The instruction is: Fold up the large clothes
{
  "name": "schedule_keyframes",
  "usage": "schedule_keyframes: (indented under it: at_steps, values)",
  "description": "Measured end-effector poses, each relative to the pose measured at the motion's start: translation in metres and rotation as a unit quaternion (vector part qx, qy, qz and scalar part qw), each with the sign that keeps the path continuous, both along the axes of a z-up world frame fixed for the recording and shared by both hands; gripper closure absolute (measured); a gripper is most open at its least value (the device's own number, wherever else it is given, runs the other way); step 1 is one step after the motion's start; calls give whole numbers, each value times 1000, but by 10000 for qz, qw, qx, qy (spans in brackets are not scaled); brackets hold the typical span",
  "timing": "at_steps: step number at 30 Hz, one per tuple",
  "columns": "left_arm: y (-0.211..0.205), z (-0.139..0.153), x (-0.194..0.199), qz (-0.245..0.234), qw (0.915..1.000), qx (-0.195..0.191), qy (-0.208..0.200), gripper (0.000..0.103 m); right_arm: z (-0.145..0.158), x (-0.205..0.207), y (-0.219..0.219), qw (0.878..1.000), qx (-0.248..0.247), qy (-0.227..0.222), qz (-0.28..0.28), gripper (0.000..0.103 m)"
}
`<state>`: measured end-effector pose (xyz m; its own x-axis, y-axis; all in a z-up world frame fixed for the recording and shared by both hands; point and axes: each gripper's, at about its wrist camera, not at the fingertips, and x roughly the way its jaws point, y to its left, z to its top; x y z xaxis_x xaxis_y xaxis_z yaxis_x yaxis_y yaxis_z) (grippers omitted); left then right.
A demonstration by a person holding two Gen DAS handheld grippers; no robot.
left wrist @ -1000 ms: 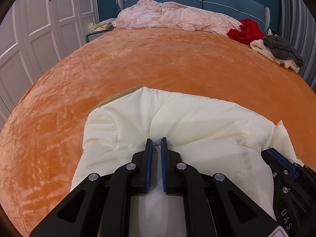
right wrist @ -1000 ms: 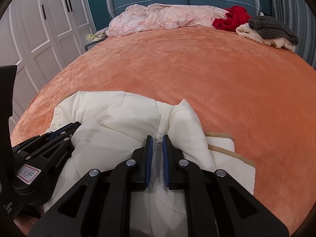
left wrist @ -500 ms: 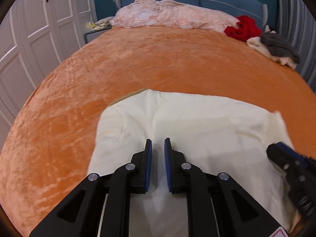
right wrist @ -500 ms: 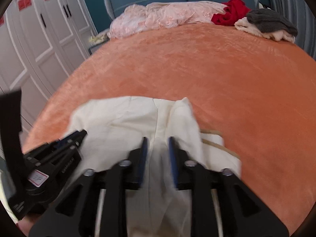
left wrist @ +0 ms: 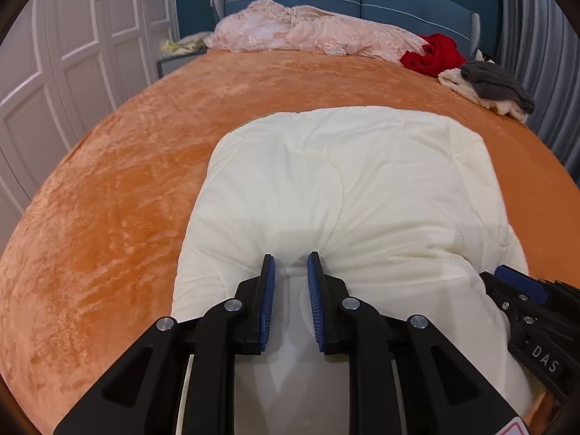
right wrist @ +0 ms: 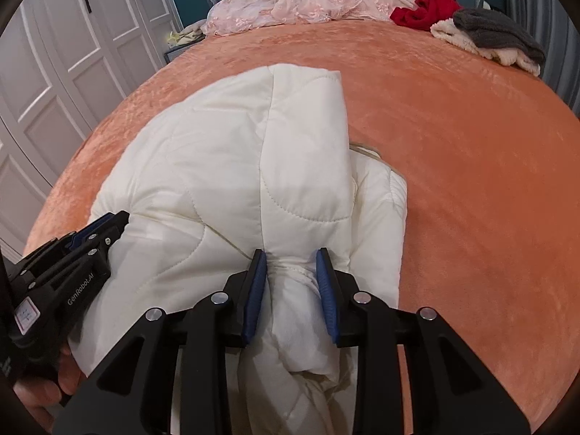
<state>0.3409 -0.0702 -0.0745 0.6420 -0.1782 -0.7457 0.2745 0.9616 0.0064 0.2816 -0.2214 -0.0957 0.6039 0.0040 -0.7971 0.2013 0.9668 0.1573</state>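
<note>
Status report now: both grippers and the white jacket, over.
Both grippers just opened, fabric between fingers. Cream quilted jacket folded on orange bedspread. Nothing in the way.

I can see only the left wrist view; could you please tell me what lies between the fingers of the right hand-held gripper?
Observer: A bunched fold of the cream jacket lies between the jaws of the right hand-held gripper. The jaws have just been opening and stand apart.
Operator: Thank you. Is anything showing beyond the jacket's right edge?
Observer: Yes, a tan-edged layer peeks out from under that edge, lying on the orange bedspread.
</note>
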Motion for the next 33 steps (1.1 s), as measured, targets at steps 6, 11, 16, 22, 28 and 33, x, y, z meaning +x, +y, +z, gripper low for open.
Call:
schedule_keyframes:
  at_steps: [6, 11, 16, 22, 28, 33]
  values:
    - [-6, 5, -5, 71, 9997, 243, -68, 85, 4, -1, -3, 10000, 41, 73, -26, 76]
    - [15, 31, -32, -28, 9995, 22, 314, 76, 31, -28, -7, 9995, 198, 239, -86, 75]
    - [52, 30, -73, 121, 9979, -251, 593, 76, 21, -42, -10, 9984, 362, 406, -128, 70]
    - [64, 20, -86, -1, 9971, -52, 755, 71, 18, -38, -7, 9980, 376, 471, -187, 69]
    - [54, 3, -68, -74, 9947, 420, 932, 56, 9, -35, -6, 9974, 385, 562, -245, 66]
    - [62, -9, -52, 90, 9934, 54, 1141, 48, 4, -35, -2, 9967, 385, 574, -434, 65]
